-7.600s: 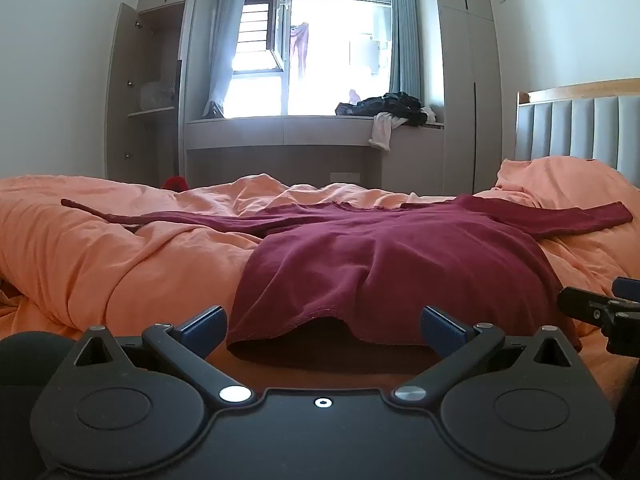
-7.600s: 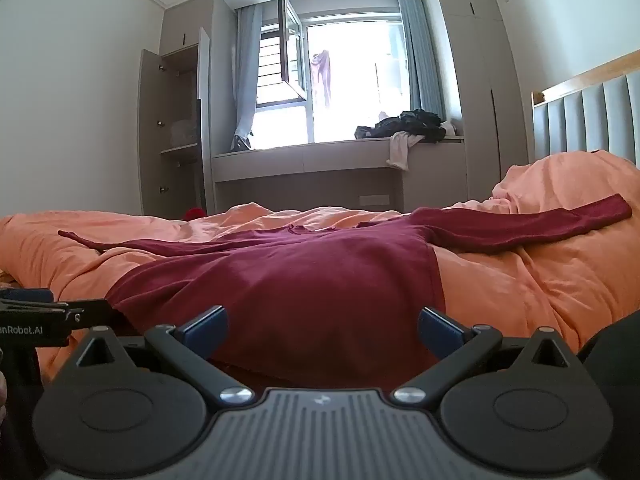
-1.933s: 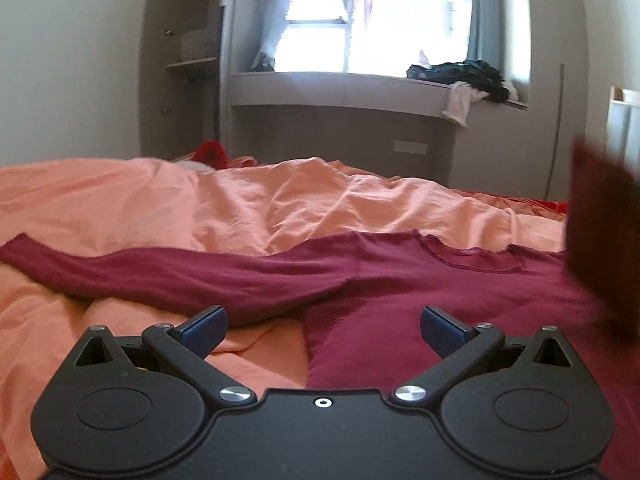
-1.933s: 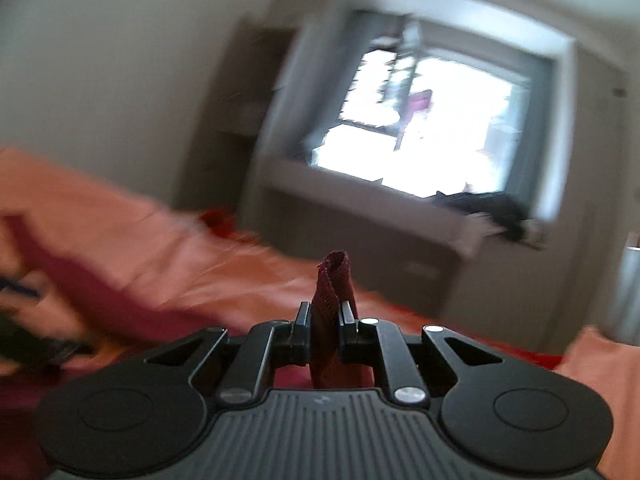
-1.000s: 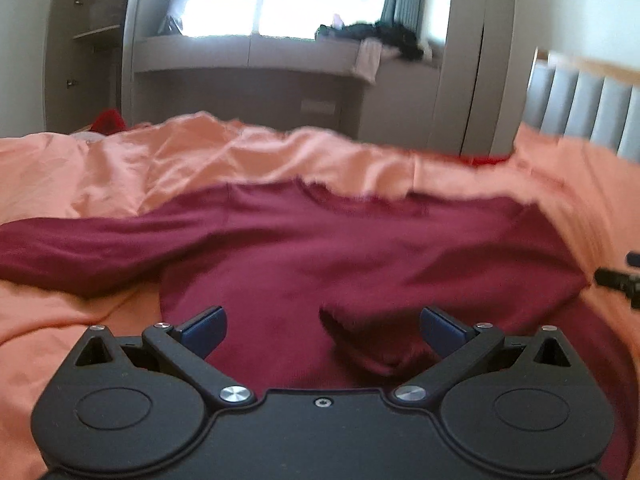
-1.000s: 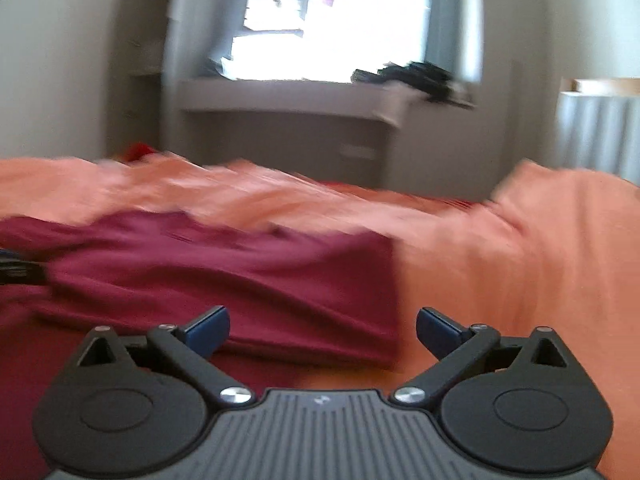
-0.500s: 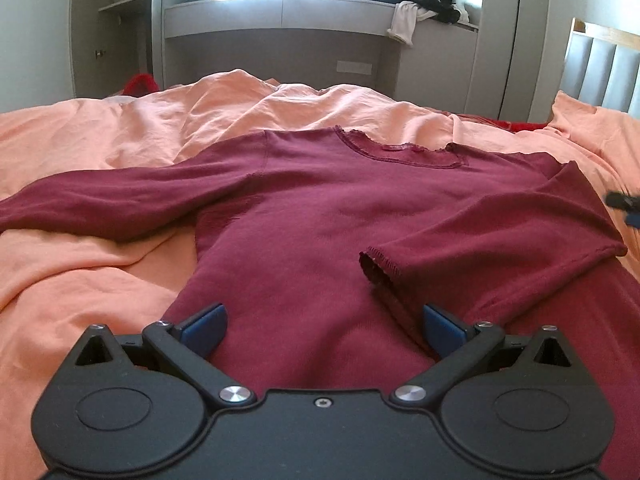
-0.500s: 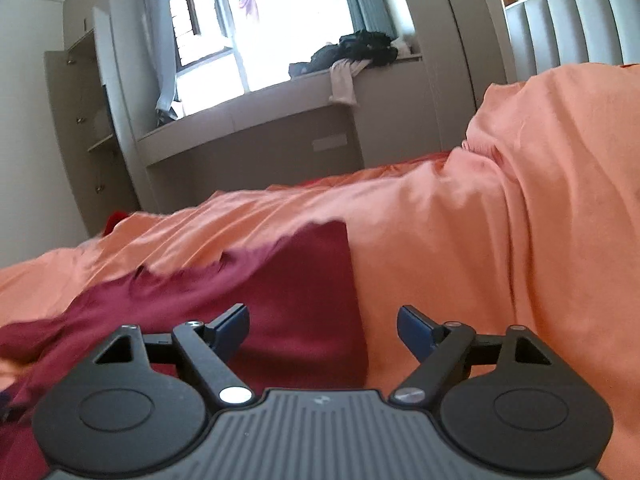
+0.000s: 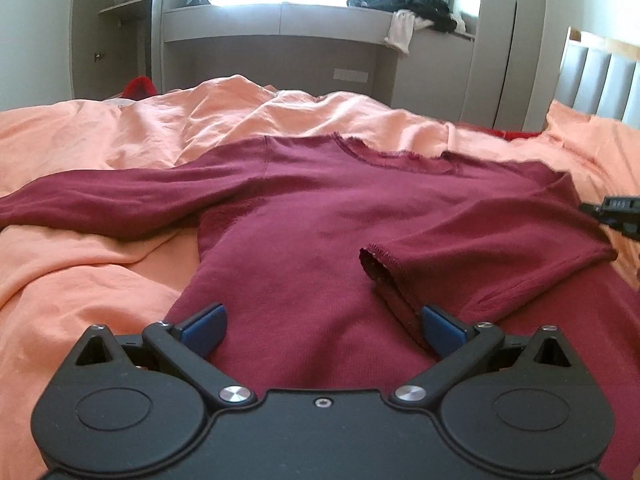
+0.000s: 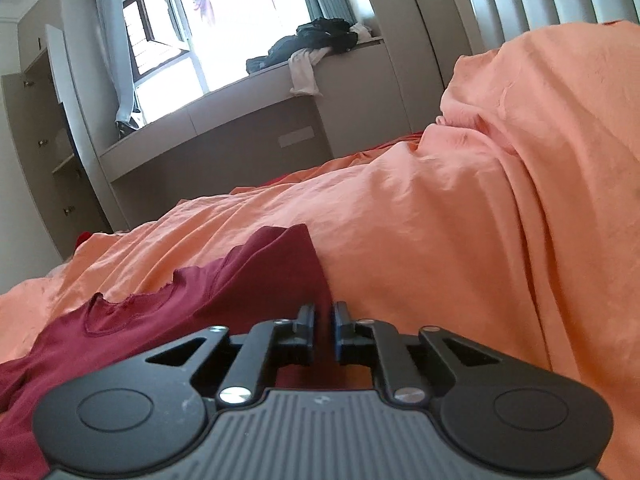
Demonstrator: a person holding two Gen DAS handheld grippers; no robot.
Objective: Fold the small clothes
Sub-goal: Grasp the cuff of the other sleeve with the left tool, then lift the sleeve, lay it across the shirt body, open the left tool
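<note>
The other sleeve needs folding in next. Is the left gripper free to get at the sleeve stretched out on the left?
Probably yes. The left gripper is open and empty over the sweater, and the outstretched sleeve lies uncovered on the orange bedding.

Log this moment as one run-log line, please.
step: sleeve fold | left gripper: open above maroon sweater | right gripper: shut on sweater edge

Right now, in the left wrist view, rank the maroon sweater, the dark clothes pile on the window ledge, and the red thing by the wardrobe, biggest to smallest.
1. maroon sweater
2. dark clothes pile
3. red thing

The last two lie far off, so true sizes are unsure.
</note>
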